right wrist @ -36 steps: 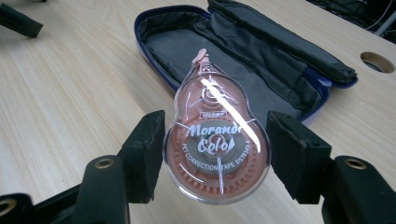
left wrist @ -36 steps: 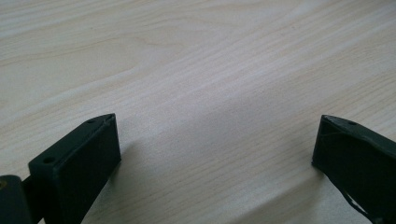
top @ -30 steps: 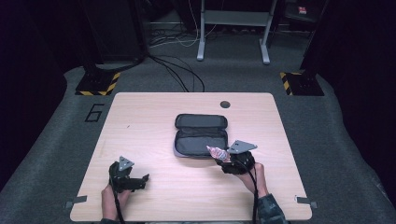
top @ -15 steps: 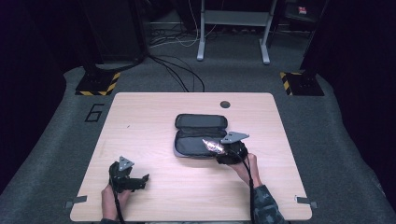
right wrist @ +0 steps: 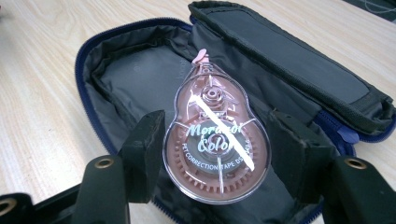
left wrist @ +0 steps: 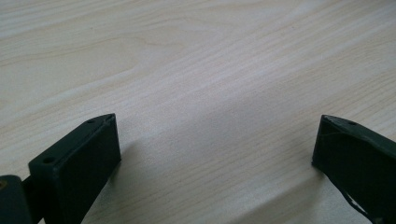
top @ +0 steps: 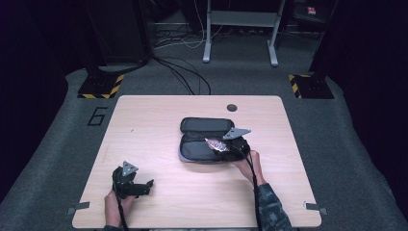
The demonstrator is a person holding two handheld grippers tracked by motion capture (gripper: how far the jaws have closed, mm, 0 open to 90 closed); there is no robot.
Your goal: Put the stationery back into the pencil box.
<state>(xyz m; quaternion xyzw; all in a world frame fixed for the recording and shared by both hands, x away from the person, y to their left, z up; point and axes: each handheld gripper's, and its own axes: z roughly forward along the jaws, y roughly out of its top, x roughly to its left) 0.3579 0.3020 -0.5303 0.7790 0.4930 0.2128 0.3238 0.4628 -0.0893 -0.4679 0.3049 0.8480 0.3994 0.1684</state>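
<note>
A pink see-through correction tape dispenser (right wrist: 215,142) sits between the jaws of my right gripper (right wrist: 215,149), which is shut on it. It hangs over the open lower half of a dark zip-up pencil case (right wrist: 140,79) with blue zip edging. In the high view the right gripper (top: 226,146) with the dispenser (top: 215,144) is at the right end of the case (top: 202,140), mid-table. My left gripper (top: 144,186) rests near the front left of the table, open with bare wood between its jaws (left wrist: 215,154).
The case's lid (top: 207,125) lies folded back toward the far side. A round cable hole (top: 232,107) is near the table's far edge. Cables and stand legs (top: 207,53) are on the floor beyond the light wood table (top: 144,130).
My right gripper has carried the correction tape leftward and away from me, from beside the case's right end to over its open half. The left gripper has stayed put.
</note>
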